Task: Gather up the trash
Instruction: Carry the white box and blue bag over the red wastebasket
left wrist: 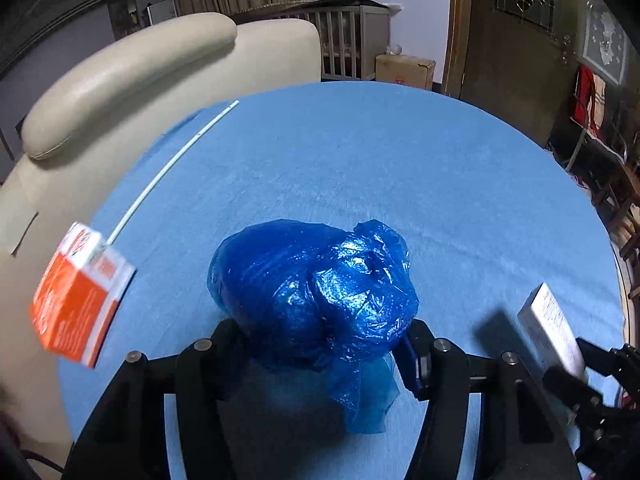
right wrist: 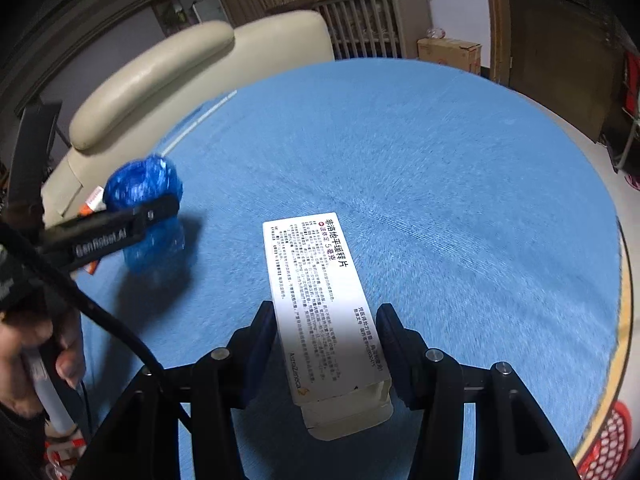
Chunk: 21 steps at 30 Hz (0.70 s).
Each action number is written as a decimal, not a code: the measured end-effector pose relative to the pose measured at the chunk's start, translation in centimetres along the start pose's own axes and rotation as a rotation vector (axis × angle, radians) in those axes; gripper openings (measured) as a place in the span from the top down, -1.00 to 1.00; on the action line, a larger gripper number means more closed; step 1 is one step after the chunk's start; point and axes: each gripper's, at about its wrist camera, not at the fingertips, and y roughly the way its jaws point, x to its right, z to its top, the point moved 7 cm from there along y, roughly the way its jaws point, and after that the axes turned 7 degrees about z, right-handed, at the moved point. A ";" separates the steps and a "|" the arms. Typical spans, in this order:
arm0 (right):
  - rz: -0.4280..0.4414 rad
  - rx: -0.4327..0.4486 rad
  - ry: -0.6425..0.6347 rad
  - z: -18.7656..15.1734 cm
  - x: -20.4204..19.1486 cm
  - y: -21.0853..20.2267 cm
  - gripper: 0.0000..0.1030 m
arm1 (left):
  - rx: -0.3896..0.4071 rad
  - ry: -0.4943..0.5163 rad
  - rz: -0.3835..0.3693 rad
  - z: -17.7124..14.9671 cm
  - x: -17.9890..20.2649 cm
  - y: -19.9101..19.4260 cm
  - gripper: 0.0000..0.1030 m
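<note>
My left gripper (left wrist: 324, 336) is closed on the blue plastic bag (left wrist: 316, 292), a crumpled wad pinched at its lower part, loose film hanging below the fingers. My right gripper (right wrist: 326, 340) is clamped on the white medicine box (right wrist: 320, 300), held by its long sides, printed face up; its near end flap looks open. Both pieces appear lifted over the blue tablecloth (right wrist: 460, 200), shadows beneath them.

Still on the cloth at the left edge: orange carton (left wrist: 80, 292) with a long white straw (left wrist: 168, 164) sticking out. It sits right at the table rim, next to the cream armchair (left wrist: 120, 80).

A red basket (right wrist: 612, 436) shows past the table's near right edge; I judge it the likely bin, not confirmed.

Risks:
- Bag film is slippery and compressible; a shallow pinch could let it slide out.
- Box is empty-looking card; squeezing may crush it, tilt may drop it.
- Brushing the carton could knock it off the edge.
</note>
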 end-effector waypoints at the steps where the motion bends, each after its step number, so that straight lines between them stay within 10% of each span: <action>1: 0.003 0.012 0.006 -0.2 -0.2 -0.6 -0.06 | 0.002 0.000 0.000 -0.4 0.2 -0.1 -0.22; 21: 0.005 0.155 0.058 -5.7 -2.3 -10.4 -0.06 | 0.112 0.013 -0.040 -5.2 1.3 -9.7 -0.22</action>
